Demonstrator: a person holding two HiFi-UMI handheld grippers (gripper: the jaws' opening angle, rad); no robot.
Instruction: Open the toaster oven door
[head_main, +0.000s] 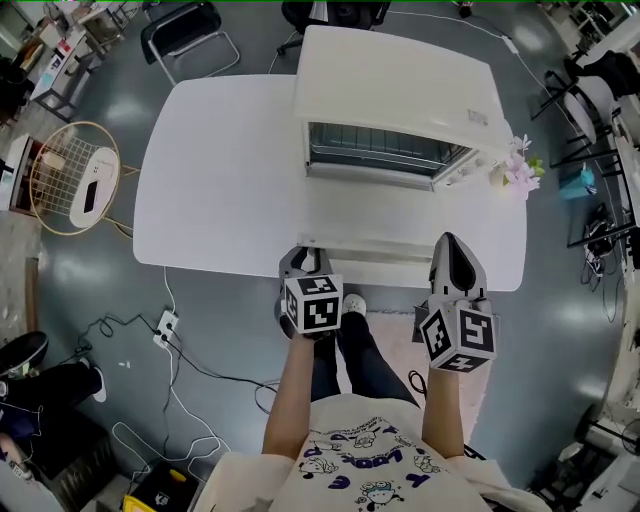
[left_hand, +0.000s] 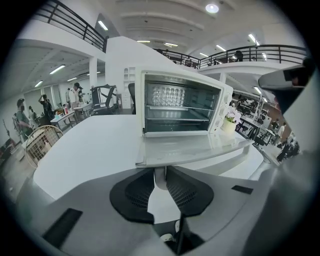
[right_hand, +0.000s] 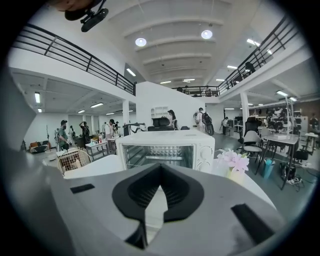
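Left tongs (left_hand: 160, 171) clamp handle (left_hand: 160, 181) of lowered oven door (left_hand: 192, 147).

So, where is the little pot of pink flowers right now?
In the head view the flower pot stands on the white table, at the right, beside the knob end of the toaster oven.

- Oven (head_main: 400, 85): white and boxy, standing upright on the right half of the white table (head_main: 220, 170). Its cavity and wire rack are exposed, with knobs at its right.
- Door (head_main: 385, 220): fully open, swung down and lying level, reaching toward the table's near edge.
- Handle (left_hand: 220, 159): white bar along the door's free edge.
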